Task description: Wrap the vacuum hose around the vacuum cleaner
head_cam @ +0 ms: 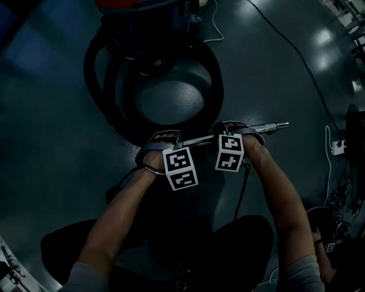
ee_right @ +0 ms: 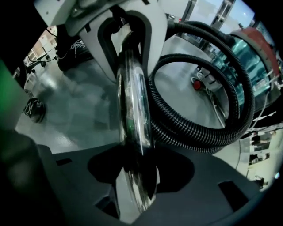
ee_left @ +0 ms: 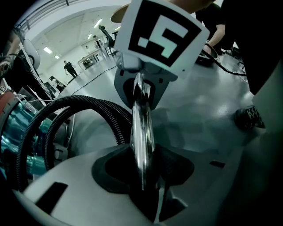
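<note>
In the head view a shiny metal wand tube [head_cam: 199,138] is held level over the dark floor. My left gripper [head_cam: 164,137] and right gripper [head_cam: 234,126] sit side by side on it. Beyond them the black ribbed hose [head_cam: 214,74] lies in loops in front of the vacuum cleaner [head_cam: 142,17]. In the left gripper view the tube [ee_left: 140,128] runs between the jaws of the left gripper [ee_left: 142,163], pads against its sides. The right gripper [ee_right: 135,163] holds the tube [ee_right: 132,101] the same way. The hose [ee_right: 199,128] curls toward the teal, red-topped canister [ee_right: 252,57].
A thin cable [head_cam: 296,57] crosses the floor at the upper right, near a white plug block [head_cam: 339,147]. A black cord [head_cam: 242,194] hangs beside my right forearm. A shoe [ee_left: 250,118] stands close on the floor. People [ee_left: 69,68] stand far off in the hall.
</note>
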`<state>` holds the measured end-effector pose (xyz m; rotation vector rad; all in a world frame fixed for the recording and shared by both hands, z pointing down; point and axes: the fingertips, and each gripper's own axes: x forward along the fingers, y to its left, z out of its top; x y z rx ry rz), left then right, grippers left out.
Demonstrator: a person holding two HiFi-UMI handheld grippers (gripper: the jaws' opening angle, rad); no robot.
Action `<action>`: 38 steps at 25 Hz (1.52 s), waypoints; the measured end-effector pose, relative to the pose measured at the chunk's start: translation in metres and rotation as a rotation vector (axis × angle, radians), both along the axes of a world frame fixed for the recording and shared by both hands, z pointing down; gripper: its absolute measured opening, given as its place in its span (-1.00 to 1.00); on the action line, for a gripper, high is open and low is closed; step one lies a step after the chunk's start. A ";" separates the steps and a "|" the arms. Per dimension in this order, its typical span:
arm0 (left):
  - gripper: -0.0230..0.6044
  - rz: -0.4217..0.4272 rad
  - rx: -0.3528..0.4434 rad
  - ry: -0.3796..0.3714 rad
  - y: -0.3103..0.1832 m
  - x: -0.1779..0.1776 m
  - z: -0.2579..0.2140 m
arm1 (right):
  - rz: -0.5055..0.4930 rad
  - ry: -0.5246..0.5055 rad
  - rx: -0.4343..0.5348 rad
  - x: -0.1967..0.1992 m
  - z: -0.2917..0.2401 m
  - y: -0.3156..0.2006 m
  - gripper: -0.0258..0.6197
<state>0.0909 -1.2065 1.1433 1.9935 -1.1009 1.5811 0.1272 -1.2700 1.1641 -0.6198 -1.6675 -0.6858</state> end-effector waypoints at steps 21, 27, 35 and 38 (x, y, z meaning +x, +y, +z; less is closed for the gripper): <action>-0.37 0.057 -0.120 0.174 -0.023 -0.014 0.042 | 0.098 -0.027 0.046 -0.001 0.020 -0.031 -0.37; -0.12 -0.008 -0.083 0.236 -0.031 -0.017 0.022 | 0.174 -0.011 -0.010 0.002 0.028 -0.032 -0.37; -0.11 -0.022 -0.088 0.282 -0.036 -0.014 0.004 | 0.292 -0.070 -0.135 0.002 0.011 -0.034 -0.25; -0.11 0.017 -0.107 0.259 -0.037 -0.016 0.003 | 0.366 -0.112 -0.221 -0.002 -0.007 -0.032 -0.25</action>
